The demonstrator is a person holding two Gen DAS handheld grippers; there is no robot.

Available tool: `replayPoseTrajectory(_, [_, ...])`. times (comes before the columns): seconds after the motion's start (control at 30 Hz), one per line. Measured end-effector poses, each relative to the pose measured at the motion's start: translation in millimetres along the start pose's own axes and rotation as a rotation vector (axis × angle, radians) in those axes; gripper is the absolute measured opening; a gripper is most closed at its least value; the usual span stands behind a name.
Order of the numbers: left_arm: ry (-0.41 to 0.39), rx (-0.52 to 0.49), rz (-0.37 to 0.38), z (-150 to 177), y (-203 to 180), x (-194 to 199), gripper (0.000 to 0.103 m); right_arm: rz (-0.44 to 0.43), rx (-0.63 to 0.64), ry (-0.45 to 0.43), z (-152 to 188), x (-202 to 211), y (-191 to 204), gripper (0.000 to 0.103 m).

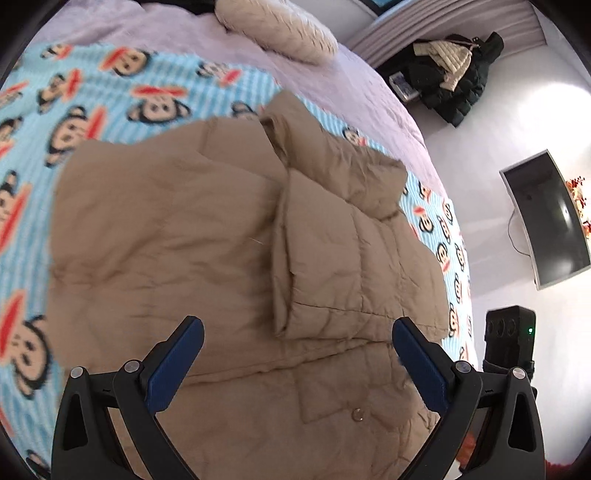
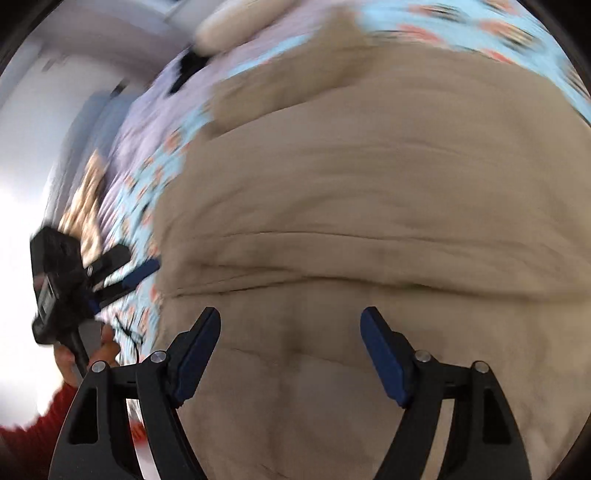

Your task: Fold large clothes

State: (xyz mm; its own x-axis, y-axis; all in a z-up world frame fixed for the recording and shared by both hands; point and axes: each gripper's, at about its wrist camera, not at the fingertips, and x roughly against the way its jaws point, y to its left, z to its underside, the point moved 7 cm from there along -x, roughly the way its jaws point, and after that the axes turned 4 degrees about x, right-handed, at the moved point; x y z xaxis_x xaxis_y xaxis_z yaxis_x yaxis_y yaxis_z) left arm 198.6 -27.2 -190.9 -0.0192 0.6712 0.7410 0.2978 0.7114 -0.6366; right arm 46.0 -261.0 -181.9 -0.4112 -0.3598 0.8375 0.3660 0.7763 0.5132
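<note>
One tan padded jacket (image 1: 207, 229) lies flat on the bed, on a monkey-print blanket (image 1: 110, 92), directly ahead of and below both your tongs. Its long axis runs away from you toward the collar, with one sleeve (image 1: 295, 236) folded along it. Your left tongs (image 1: 297, 365) are apart over the hem, holding nothing. Your right tongs (image 2: 290, 350) are also apart, hovering over the jacket, empty. Both look equally near. One pillow (image 1: 277, 29) lies beyond.
</note>
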Motion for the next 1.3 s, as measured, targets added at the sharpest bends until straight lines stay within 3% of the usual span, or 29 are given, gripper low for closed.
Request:
replayPoseTrajectory(0.1, [0.029, 0.006, 0.017, -3, -7, -21, 0.102, -0.006, -0.215, -0.083, 5, 34, -62, 0.081])
replayPoseTrajectory(0.2, [0.042, -0.014, 0.011, -6, -18, -39, 0.100, -0.078, -0.425, -0.201, 8, 60, -112, 0.081])
replayPoseTrajectory(0.27, [0.066, -0.030, 0.017, -8, -28, -52, 0.074, -0.122, -0.523, -0.254, 8, 68, -134, 0.079])
replayPoseTrajectory(0.3, [0.090, -0.035, 0.015, -7, -31, -58, 0.047, -0.150, -0.561, -0.279, 7, 71, -143, 0.066])
replayPoseTrajectory(0.33, [0.111, -0.044, 0.003, -5, -34, -64, 0.020, -0.156, -0.576, -0.290, 4, 71, -147, 0.037])
replayPoseTrajectory(0.37, [0.119, -0.052, 0.001, -4, -36, -65, 0.013, -0.140, -0.581, -0.290, 2, 70, -152, 0.018])
replayPoseTrajectory(0.4, [0.111, -0.064, -0.003, -2, -39, -62, 0.013, -0.119, -0.580, -0.284, -1, 69, -155, 0.006])
replayPoseTrajectory(0.53, [0.055, -0.125, -0.079, 12, -33, -42, 0.013, -0.121, -0.482, -0.295, -16, 65, -136, 0.006])
replayPoseTrajectory(0.63, [0.076, -0.067, -0.122, 19, -4, -43, 0.013, -0.084, -0.413, -0.260, -17, 54, -136, 0.006])
replayPoseTrajectory(0.77, [0.072, -0.055, -0.126, 16, 6, -50, 0.014, -0.069, -0.433, -0.240, -11, 36, -144, 0.006])
replayPoseTrajectory(0.87, [0.053, -0.086, -0.169, 15, 1, -42, 0.014, -0.074, -0.439, -0.242, -8, 39, -144, 0.006])
replayPoseTrajectory(1.0, [0.040, -0.091, -0.229, 15, 4, -24, 0.014, -0.048, -0.405, -0.191, -3, 47, -138, 0.010])
replayPoseTrajectory(1.07, [0.034, -0.087, -0.264, 13, 11, -13, 0.014, -0.029, -0.381, -0.150, 2, 48, -127, 0.025])
replayPoseTrajectory(1.1, [0.025, -0.085, -0.292, 13, 15, -6, 0.014, -0.022, -0.358, -0.130, 7, 51, -122, 0.042])
replayPoseTrajectory(1.13, [0.017, -0.084, -0.317, 12, 18, 1, 0.014, -0.019, -0.338, -0.122, 9, 54, -117, 0.051])
replayPoseTrajectory(1.2, [-0.001, -0.079, -0.326, 9, 23, 13, 0.014, 0.014, -0.278, -0.124, 16, 66, -106, 0.051])
replayPoseTrajectory(1.27, [-0.016, -0.082, -0.318, 5, 20, 21, 0.014, 0.077, -0.197, -0.194, 14, 88, -97, 0.048])
replayPoseTrajectory(1.3, [-0.027, -0.092, -0.312, 1, 16, 23, 0.014, 0.113, -0.169, -0.241, 9, 99, -96, 0.037])
